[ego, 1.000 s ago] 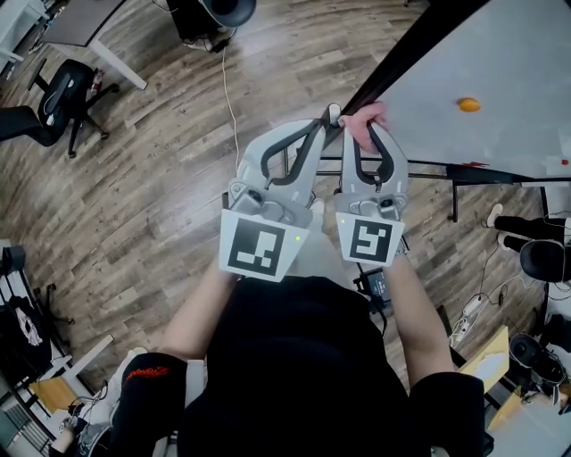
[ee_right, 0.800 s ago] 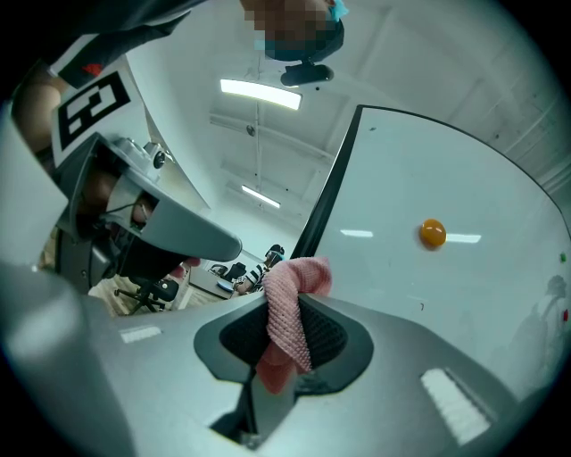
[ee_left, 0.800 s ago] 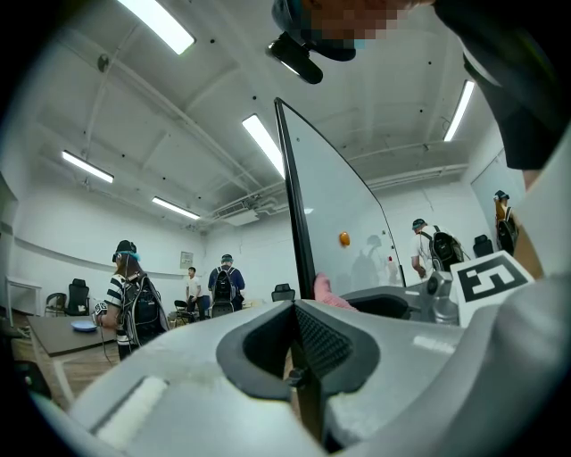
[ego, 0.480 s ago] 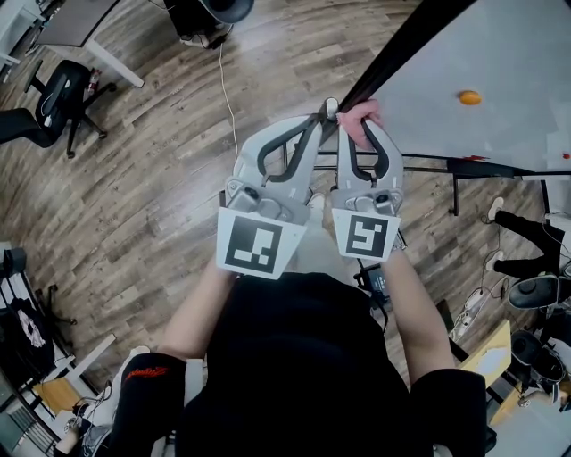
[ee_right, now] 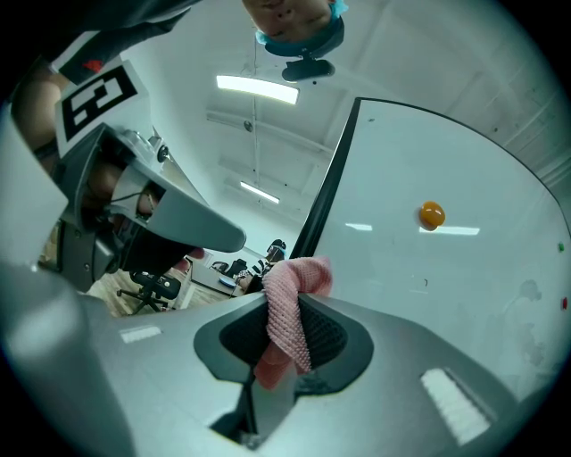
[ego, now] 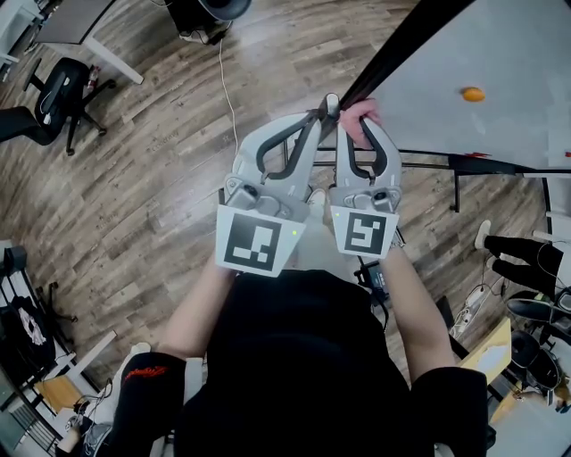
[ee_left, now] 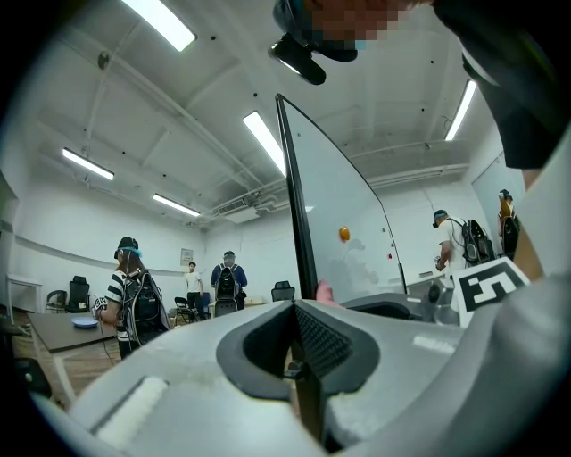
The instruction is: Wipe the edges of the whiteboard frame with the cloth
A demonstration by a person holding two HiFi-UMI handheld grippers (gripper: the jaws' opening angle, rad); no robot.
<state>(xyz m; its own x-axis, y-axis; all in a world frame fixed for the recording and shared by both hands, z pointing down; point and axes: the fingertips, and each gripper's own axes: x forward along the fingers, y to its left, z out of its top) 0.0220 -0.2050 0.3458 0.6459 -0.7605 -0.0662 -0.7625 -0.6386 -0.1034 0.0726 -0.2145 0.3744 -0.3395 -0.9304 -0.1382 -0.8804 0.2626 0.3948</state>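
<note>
The whiteboard leans at the upper right, and its black frame edge runs diagonally down to both grippers. My left gripper is shut on that black frame edge, which passes between its jaws. Just to its right, my right gripper is shut on a pink cloth. The pink cloth bunches out over the jaw tips, right beside the frame edge. My right gripper sits close against the board face. A corner of the cloth peeks up behind the left jaws.
An orange magnet sticks to the board. The board's black stand bar crosses below it. A black office chair and a table stand at far left, a cable lies on the wood floor. Several people stand across the room.
Both grippers and the cloth have crept slightly farther up along the frame edge. A person's legs at the right edge have shifted.
</note>
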